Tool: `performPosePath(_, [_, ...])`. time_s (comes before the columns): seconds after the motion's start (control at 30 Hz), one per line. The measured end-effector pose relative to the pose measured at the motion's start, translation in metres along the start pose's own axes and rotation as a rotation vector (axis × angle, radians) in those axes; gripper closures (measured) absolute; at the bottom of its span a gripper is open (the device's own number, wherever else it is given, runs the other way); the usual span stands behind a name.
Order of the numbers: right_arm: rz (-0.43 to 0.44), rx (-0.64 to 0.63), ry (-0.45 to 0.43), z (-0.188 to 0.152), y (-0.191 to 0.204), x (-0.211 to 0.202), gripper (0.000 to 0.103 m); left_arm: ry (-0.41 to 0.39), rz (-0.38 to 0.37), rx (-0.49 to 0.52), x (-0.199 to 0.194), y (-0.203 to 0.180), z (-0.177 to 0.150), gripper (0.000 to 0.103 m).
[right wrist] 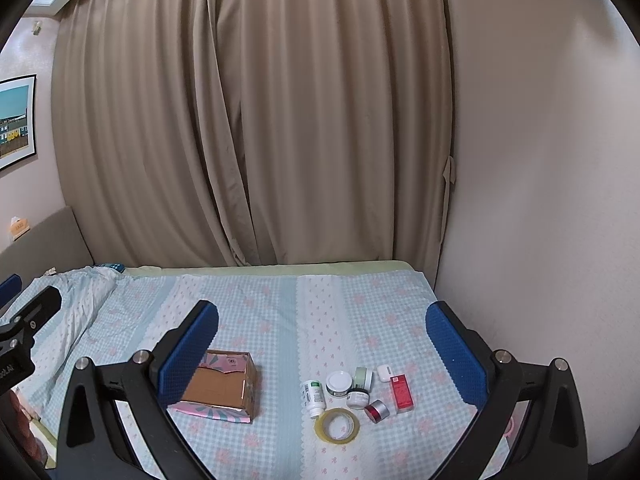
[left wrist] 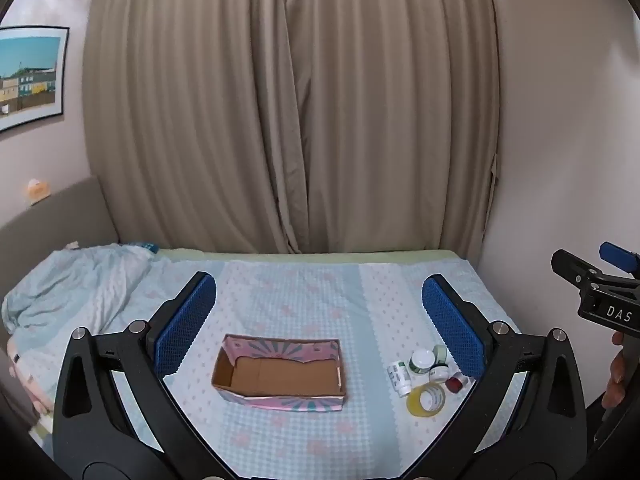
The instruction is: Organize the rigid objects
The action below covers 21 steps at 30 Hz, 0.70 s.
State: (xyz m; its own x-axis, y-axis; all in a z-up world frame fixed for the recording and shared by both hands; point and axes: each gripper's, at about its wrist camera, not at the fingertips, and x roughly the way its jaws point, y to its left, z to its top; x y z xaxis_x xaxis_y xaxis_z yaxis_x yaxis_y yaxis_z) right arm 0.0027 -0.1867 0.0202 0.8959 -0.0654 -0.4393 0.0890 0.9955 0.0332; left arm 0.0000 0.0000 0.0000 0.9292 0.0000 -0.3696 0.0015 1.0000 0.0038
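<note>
An open cardboard box (left wrist: 280, 376) with pink and teal sides sits on the bed, empty; it also shows in the right wrist view (right wrist: 218, 390). To its right lies a cluster: a white bottle (right wrist: 313, 398) on its side, a yellow tape roll (right wrist: 337, 425), a white-lidded jar (right wrist: 338, 383), a green-lidded jar (right wrist: 363, 378), a small white jar (right wrist: 357, 399), a red and silver jar (right wrist: 377, 411), a red box (right wrist: 401, 392) and a white case (right wrist: 385, 372). My left gripper (left wrist: 320, 316) is open above the box. My right gripper (right wrist: 322, 344) is open above the cluster.
The bed (right wrist: 280, 308) has a light blue checked sheet with a rumpled blanket (left wrist: 76, 284) at the left. Beige curtains (right wrist: 248, 120) hang behind, and a wall (right wrist: 540, 200) bounds the right side. The right gripper's body (left wrist: 600, 292) shows at the left view's right edge.
</note>
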Motion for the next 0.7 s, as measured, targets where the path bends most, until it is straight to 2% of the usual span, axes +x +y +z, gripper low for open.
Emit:
performPosePath(0.37, [-0.005, 0.0, -0.003, -0.0015, -0.0002, 0.0012, 0.0, 0.013, -0.007, 0.013, 0.0086, -0.0037, 0.0005, 0.001])
performPosePath(0.7, [-0.007, 0.003, -0.005, -0.0009, -0.0001, 0.0001, 0.0, -0.011, -0.004, 0.025, 0.003, -0.0021, -0.0059, 0.0])
